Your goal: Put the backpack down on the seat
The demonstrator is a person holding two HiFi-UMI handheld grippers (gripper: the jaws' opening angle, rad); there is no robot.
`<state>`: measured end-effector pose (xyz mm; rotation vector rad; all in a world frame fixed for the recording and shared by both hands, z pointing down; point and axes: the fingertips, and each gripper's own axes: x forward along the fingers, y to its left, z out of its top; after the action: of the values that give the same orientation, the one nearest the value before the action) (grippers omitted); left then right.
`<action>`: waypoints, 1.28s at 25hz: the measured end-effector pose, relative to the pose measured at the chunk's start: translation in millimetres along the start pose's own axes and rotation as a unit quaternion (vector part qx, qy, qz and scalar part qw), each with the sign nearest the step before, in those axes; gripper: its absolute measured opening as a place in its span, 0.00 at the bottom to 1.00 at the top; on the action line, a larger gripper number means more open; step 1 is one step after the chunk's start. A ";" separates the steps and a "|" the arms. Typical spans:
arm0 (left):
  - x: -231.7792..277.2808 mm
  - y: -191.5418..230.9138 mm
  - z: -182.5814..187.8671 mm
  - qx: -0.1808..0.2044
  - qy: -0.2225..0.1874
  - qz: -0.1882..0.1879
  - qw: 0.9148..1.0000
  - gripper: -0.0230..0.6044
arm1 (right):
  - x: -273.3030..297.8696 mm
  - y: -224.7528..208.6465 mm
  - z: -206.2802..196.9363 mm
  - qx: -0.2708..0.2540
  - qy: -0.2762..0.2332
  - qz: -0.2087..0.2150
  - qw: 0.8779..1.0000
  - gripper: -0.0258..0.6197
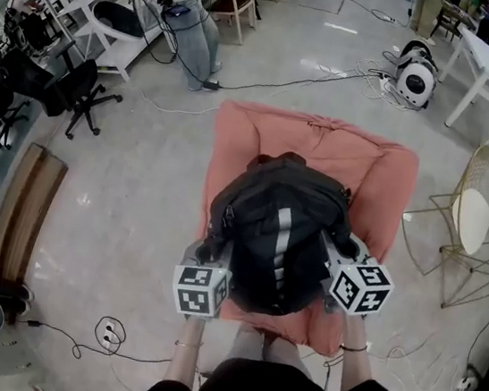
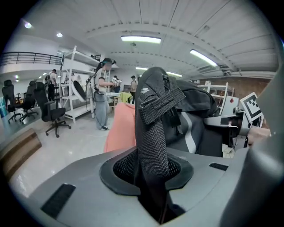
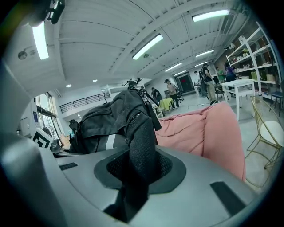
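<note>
- The backpack (image 1: pixel 276 231) hangs over the pink seat (image 1: pixel 383 173), between the two tongs. I cannot tell whether its base rests there yet.
- The left tongs (image 2: pixel 153 181) are clenched on a woven strap (image 2: pixel 153 133).
- The right tongs (image 3: pixel 135 177) are clenched on a mesh strap (image 3: pixel 141 137).
- The backpack looks soft, bulging and probably fairly heavy, so it likely slumps once lowered.
- The straps seem the best hold: they are rough fabric, neither slippery nor fragile.

Pink seat (image 1: pixel 380 191) on floor (image 1: pixel 129 246), beneath backpack (image 1: pixel 276 231)
</note>
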<state>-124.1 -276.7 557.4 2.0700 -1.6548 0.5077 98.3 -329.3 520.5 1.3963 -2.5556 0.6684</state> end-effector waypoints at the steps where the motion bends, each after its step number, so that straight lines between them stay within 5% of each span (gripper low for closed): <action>1: 6.9 4.3 -1.1 -0.003 0.004 0.001 1.000 0.20 | 8.5 -2.0 -1.9 0.002 0.004 0.000 1.000 0.17; 13: 76.4 36.4 -12.6 -0.040 0.035 -0.004 0.999 0.20 | 90.8 -32.1 -20.1 0.004 0.055 -0.008 0.998 0.17; 32: 159.7 74.2 4.4 -0.062 0.025 0.010 0.998 0.24 | 183.6 -74.6 -14.8 -0.011 0.070 -0.030 0.997 0.17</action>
<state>-161.8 -423.1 647.7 1.9398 -1.6369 0.4476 57.3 -497.1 619.0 1.3611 -2.3966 0.7006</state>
